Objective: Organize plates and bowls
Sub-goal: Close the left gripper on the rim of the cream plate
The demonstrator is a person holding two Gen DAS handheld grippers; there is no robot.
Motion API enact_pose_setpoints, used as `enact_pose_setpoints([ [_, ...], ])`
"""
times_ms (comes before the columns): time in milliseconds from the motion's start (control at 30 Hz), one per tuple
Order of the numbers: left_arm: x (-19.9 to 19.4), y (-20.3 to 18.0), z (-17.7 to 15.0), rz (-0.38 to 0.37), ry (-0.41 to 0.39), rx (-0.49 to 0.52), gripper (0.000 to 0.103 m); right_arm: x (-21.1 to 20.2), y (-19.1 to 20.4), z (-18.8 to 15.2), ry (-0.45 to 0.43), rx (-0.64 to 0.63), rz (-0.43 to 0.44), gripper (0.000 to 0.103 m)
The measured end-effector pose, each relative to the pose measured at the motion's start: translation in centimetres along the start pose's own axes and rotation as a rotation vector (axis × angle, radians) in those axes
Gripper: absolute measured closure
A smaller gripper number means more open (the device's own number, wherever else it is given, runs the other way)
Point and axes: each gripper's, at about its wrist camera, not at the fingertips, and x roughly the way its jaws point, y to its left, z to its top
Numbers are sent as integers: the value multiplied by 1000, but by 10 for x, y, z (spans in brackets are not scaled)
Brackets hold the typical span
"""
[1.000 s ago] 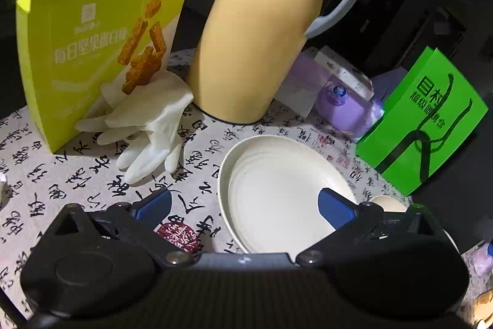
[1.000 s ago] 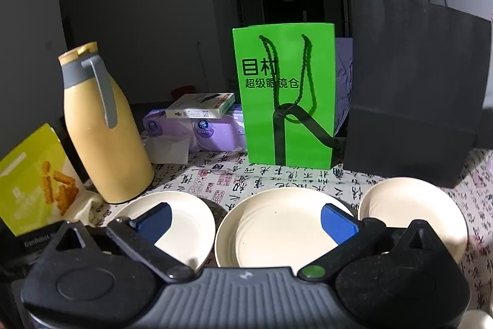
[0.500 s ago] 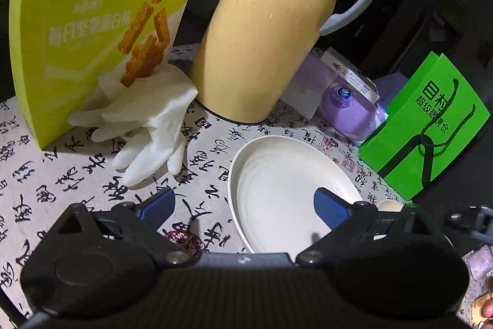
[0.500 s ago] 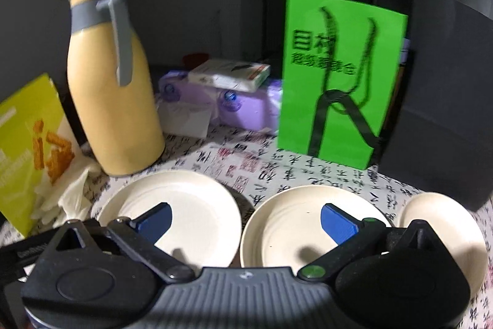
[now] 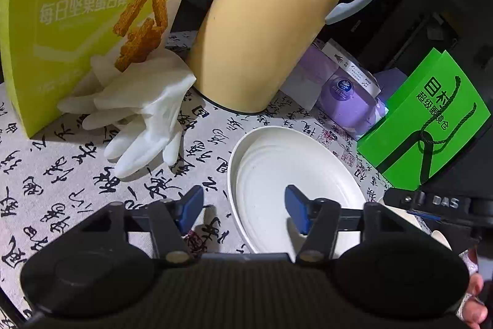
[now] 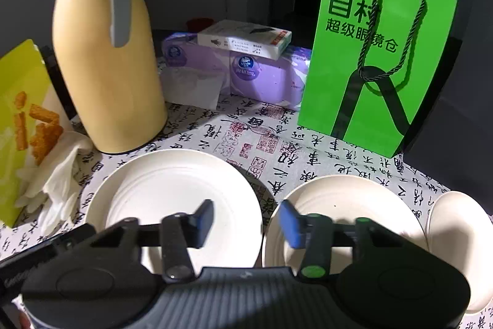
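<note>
A cream plate lies on the printed tablecloth in front of the yellow jug. My left gripper straddles its left rim, one blue pad outside on the cloth and one over the plate. Its jaws are closing and the pads stand clear of the rim. In the right wrist view this plate sits left of a second cream plate, with a cream bowl at the far right. My right gripper hovers over the gap between the two plates. Its jaws are closing, with both plates' near rims between the pads, untouched.
Behind the plates stand a yellow jug, a green paper bag, purple tissue packs and a yellow-green snack box. White rubber gloves lie left of the plate. A black housing marked DAS reaches in from the right.
Both pairs of jaws have narrowed from wide open. The right gripper swung left and down, from over the middle plate to the gap between the plates. The left gripper barely moved.
</note>
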Motion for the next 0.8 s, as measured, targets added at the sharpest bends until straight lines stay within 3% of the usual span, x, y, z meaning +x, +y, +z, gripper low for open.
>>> enact_pose_setpoints([
  [100, 5, 0, 0, -3, 26, 0, 66, 13, 2, 4, 28, -9, -19, 83],
  [167, 8, 0, -1, -4, 41, 4, 69, 23, 2, 5, 52, -6, -33, 87],
  [800, 26, 4, -2, 5, 90, 7, 86, 73, 9, 1, 117, -40, -91, 92],
])
